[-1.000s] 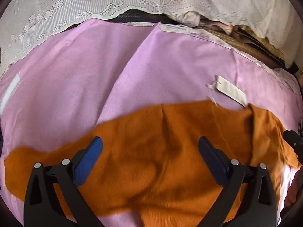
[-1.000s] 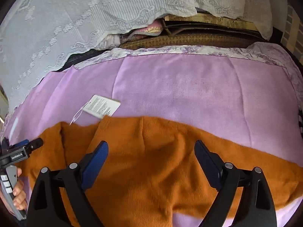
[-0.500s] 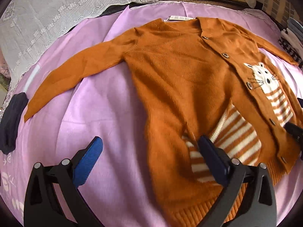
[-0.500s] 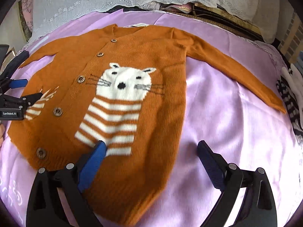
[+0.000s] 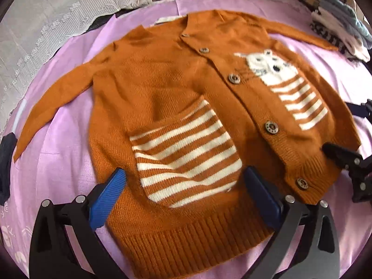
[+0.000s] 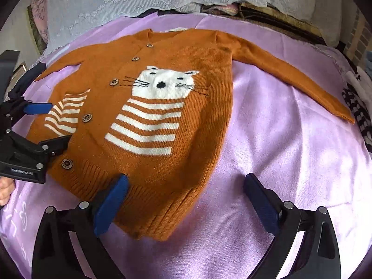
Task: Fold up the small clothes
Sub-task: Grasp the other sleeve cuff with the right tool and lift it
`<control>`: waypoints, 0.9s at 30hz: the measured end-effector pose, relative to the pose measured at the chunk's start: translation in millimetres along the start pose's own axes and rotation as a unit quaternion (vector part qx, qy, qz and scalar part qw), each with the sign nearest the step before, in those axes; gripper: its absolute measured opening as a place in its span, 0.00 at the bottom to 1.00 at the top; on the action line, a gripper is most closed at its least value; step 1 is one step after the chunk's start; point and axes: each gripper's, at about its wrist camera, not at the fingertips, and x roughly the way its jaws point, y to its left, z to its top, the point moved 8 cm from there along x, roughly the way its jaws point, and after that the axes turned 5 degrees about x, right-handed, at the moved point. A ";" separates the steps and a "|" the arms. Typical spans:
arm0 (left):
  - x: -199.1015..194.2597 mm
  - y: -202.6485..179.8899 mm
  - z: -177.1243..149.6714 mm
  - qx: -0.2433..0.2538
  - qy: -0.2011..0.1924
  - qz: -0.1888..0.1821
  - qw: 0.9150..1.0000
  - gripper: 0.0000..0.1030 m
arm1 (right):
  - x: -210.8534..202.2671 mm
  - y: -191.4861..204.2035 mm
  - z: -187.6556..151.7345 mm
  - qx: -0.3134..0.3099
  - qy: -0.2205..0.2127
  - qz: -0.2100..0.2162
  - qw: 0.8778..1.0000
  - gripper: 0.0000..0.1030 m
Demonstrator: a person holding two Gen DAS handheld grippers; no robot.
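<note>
An orange cardigan (image 5: 162, 88) lies spread face up on a lilac bedsheet (image 6: 279, 139), sleeves out to both sides, its white cat motif (image 6: 162, 81) and wooden buttons (image 5: 233, 78) showing. The left gripper (image 5: 186, 186) hangs over the striped pocket (image 5: 183, 153) near the hem, fingers (image 5: 109, 193) released and holding nothing. The right gripper (image 6: 186, 200) sits at the hem's other corner, likewise spread wide and empty. Folded clothes (image 5: 339, 32) are stacked at the bed's edge

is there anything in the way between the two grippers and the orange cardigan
Nothing visible. The orange knitted cat cardigan lies flat on the lilac sheet, with the open left gripper and right gripper directly over its hem.
</note>
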 end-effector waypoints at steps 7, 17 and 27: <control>-34.5 3.0 65.3 -0.016 -0.057 0.011 0.998 0.96 | -46.8 -111.1 60.3 0.228 -0.120 0.059 0.964 0.96; -19.5 -92.0 202.1 0.075 -0.159 0.062 0.982 0.96 | -22.0 -248.3 46.2 0.469 -0.134 0.054 0.871 0.90; 38.2 -173.3 246.5 0.141 -0.168 0.019 0.975 0.82 | 15.3 -291.9 62.1 0.515 -0.128 0.047 0.847 0.76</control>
